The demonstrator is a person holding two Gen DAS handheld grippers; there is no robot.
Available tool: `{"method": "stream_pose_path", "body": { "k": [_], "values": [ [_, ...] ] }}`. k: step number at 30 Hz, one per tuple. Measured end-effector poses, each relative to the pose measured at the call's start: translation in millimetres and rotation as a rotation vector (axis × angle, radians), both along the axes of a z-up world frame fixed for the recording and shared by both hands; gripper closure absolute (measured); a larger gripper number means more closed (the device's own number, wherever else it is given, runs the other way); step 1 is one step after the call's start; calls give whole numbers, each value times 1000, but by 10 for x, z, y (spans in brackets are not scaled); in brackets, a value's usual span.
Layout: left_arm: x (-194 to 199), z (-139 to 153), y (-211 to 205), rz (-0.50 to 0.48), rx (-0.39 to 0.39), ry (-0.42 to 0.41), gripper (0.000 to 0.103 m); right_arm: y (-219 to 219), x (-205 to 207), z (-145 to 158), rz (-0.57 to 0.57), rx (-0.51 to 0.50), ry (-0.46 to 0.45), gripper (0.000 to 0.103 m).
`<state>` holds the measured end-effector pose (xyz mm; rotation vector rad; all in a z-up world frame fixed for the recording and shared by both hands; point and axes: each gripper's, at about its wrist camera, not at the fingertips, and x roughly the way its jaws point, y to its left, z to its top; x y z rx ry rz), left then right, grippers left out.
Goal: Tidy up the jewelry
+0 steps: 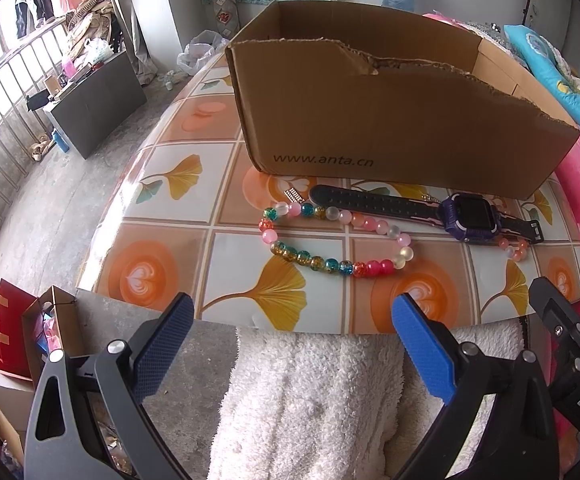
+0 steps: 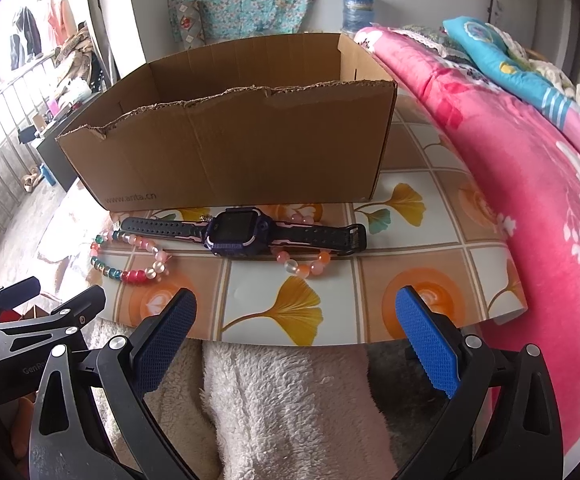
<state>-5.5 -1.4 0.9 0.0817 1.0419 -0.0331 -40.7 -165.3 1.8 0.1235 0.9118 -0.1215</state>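
Observation:
A colourful bead bracelet (image 1: 332, 236) (image 2: 129, 258) lies on the tiled table. Behind it lies a purple smartwatch (image 1: 470, 216) (image 2: 239, 232) with a black strap. A smaller peach bead bracelet (image 2: 304, 264) (image 1: 514, 250) pokes out from under the watch. An open cardboard box (image 1: 390, 120) (image 2: 229, 148) stands behind them. My left gripper (image 1: 294, 328) is open and empty, held before the table's near edge. My right gripper (image 2: 296, 328) is open and empty too, to its right, facing the watch.
The table (image 1: 177, 240) has a patterned orange and white cover. A pink floral quilt (image 2: 530, 168) lies along its right side. White fleece (image 1: 310, 400) is under both grippers. Gift bags (image 1: 29, 332) and floor lie to the left.

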Motion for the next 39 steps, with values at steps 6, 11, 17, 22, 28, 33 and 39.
{"method": "stream_pose_path", "body": {
  "k": [6, 11, 17, 22, 28, 33, 39],
  "values": [
    [-6, 13, 0, 1, 4, -1, 6, -1, -6, 4, 0, 0, -1, 7],
    [-12, 24, -1, 1, 7, -1, 6, -6, -10, 8, 0, 1, -1, 7],
    [-13, 28, -1, 1, 8, -1, 6, 9, -13, 22, -3, -6, -5, 7],
    [-17, 45, 7, 4, 10, -2, 6, 9, -12, 31, -4, -8, -7, 7],
    [-17, 60, 16, 5, 11, -3, 6, 10, -9, 39, -4, -8, -8, 7],
    [-10, 62, 20, 7, 14, -4, 6, 10, -12, 37, -5, -8, -7, 7],
    [-7, 67, 19, 7, 16, -5, 6, 11, -19, 43, -5, -10, -9, 7]
  ]
}}
